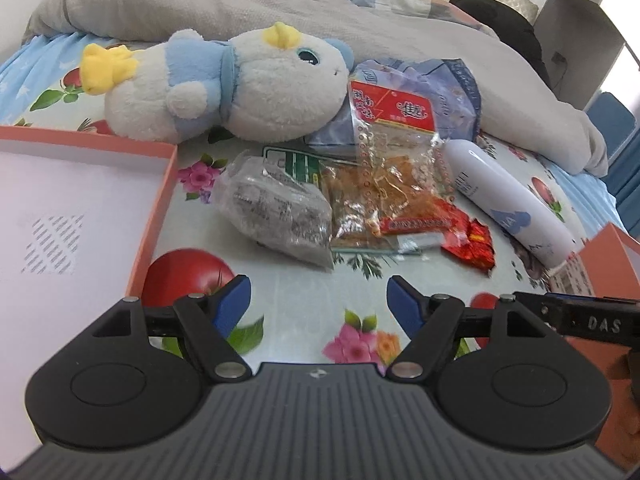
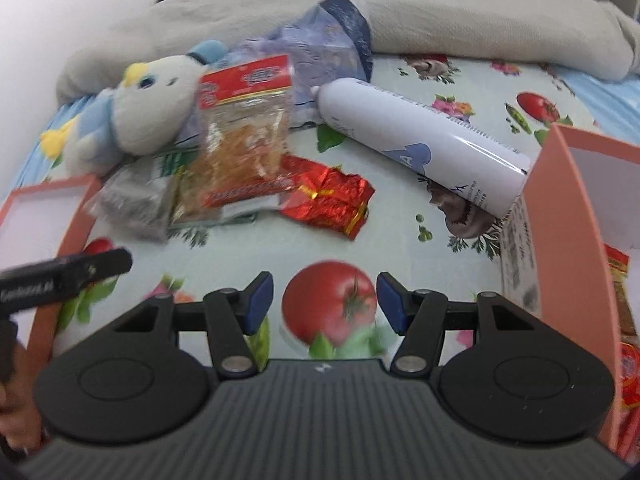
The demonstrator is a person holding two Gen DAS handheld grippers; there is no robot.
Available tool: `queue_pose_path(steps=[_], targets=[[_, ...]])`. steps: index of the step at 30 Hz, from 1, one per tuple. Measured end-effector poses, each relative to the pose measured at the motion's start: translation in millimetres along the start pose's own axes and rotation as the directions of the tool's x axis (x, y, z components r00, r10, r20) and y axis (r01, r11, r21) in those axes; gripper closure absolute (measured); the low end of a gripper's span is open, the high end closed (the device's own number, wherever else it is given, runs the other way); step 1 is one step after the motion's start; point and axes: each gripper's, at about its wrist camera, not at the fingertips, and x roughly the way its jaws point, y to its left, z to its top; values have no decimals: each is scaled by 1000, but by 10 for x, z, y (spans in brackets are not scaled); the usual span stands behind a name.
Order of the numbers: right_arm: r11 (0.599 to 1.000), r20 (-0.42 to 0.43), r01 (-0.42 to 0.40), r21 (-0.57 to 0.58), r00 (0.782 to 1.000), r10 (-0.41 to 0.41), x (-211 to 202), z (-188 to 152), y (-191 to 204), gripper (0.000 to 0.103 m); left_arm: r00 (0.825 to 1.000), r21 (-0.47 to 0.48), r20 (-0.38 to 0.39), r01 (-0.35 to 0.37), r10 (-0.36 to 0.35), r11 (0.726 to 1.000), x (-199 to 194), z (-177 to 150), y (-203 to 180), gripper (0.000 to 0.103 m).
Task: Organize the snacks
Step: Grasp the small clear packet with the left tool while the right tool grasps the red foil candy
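While both grippers (image 1: 319, 300) (image 2: 325, 300) tilt down, jaws gape empty

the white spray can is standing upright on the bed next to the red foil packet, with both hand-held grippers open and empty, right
Not quite: the white spray can lies on its side, as the right wrist view shows. The red foil packet is beside it, and both hand-held grippers are open and empty.

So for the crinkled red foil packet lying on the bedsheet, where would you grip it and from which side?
Probably by its free near-right edge. The red foil packet lies flat on the sheet, its far-left end tucked under the clear bag of orange snacks. The right gripper, open and empty, could come down from the near side and pinch the raised crinkled rim there, away from the white bottle.
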Motion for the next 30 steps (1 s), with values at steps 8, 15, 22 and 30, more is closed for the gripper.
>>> queue_pose_path(steps=[8, 15, 22, 30], targets=[[993, 37, 34, 109, 999, -38, 357, 224, -64, 43, 999, -57, 25, -23, 24, 998, 287, 174, 84, 24], [971, 49, 88, 224, 994, -101, 537, 308, -139, 43, 997, -97, 68, -39, 46, 995, 432, 239, 147, 24], [975, 49, 108, 194, 992, -120, 655, 370, -44, 45, 994, -142, 101, -21, 36, 990, 488, 233, 243, 26], [983, 36, 145, 114, 988, -150, 692, 364, 106, 62, 994, -157, 107, -3, 20, 988, 507, 235, 266, 42]])
